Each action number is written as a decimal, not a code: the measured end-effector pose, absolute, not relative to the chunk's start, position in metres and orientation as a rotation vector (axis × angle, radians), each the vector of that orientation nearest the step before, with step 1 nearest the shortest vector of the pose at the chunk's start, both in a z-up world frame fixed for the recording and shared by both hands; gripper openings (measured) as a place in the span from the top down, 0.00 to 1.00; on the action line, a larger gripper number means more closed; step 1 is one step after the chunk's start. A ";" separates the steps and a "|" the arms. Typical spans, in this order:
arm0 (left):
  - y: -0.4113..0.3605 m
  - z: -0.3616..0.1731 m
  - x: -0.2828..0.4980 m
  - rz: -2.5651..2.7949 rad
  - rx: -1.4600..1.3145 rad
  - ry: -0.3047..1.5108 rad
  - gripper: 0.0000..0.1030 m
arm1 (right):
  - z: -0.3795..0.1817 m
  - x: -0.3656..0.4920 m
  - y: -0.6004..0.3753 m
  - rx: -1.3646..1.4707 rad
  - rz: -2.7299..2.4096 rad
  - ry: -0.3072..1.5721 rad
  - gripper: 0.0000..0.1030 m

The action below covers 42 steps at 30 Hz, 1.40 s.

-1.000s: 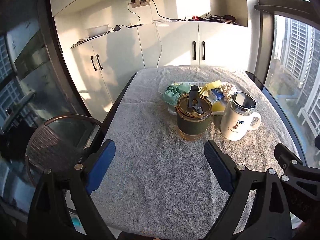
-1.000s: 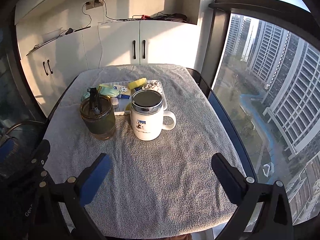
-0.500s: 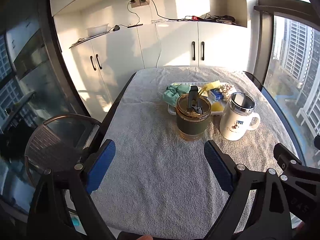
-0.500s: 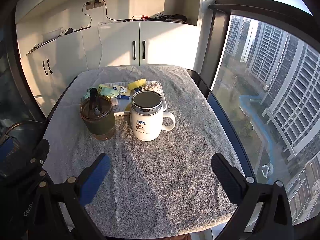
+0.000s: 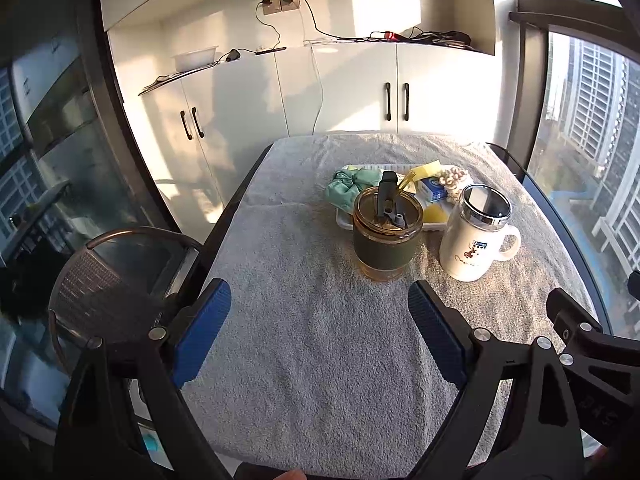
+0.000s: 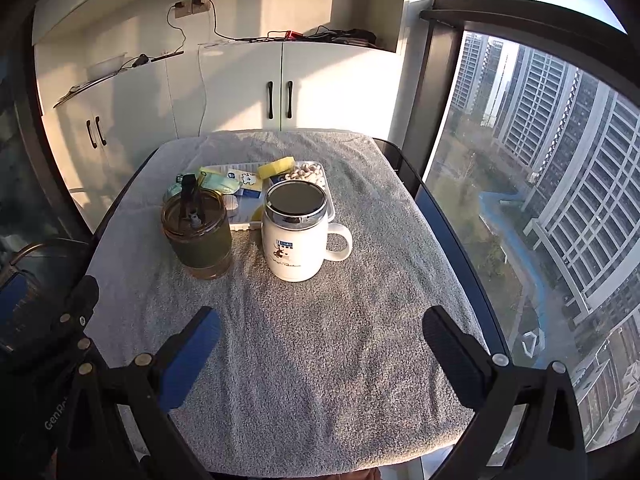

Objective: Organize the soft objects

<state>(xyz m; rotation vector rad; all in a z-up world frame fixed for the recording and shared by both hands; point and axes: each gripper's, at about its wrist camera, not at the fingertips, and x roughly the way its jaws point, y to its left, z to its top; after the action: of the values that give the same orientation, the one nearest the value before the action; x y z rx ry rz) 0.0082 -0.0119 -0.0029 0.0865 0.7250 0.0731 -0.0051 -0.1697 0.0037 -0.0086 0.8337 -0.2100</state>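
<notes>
Two wrist views of a tabletop (image 5: 320, 360) covered by a grey terry towel. A white tray (image 6: 244, 224) at the far middle holds the soft objects: a crumpled mint-green cloth (image 5: 348, 188) at its left end, a yellow sponge (image 6: 276, 167) leaning at the back, a small blue-and-white packet (image 5: 434, 192), and a pale beaded piece (image 6: 310, 172) at the right end. In front of the tray stand a lidded amber glass tumbler with a dark sleeve (image 5: 387, 236) and, to its right, a white lidded mug (image 6: 296, 232). The left claw (image 5: 318, 334) and right claw (image 6: 320, 354) hover over bare towel near the tabletop's near edge, jaws spread wide, nothing between them.
</notes>
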 end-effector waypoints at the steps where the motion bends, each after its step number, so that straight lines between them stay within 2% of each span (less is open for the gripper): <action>1: -0.012 -0.003 0.008 0.072 0.087 0.727 0.12 | 0.003 -0.005 -0.170 -0.011 -0.211 0.833 0.00; 42: -0.013 -0.002 0.006 0.075 0.091 0.728 0.12 | 0.004 -0.007 -0.171 -0.010 -0.205 0.819 0.00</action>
<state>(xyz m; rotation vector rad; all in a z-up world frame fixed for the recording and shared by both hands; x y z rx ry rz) 0.0062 -0.0131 -0.0015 0.0909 0.7279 0.0751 -0.0074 -0.1714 0.0043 -0.0098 0.8186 -0.2048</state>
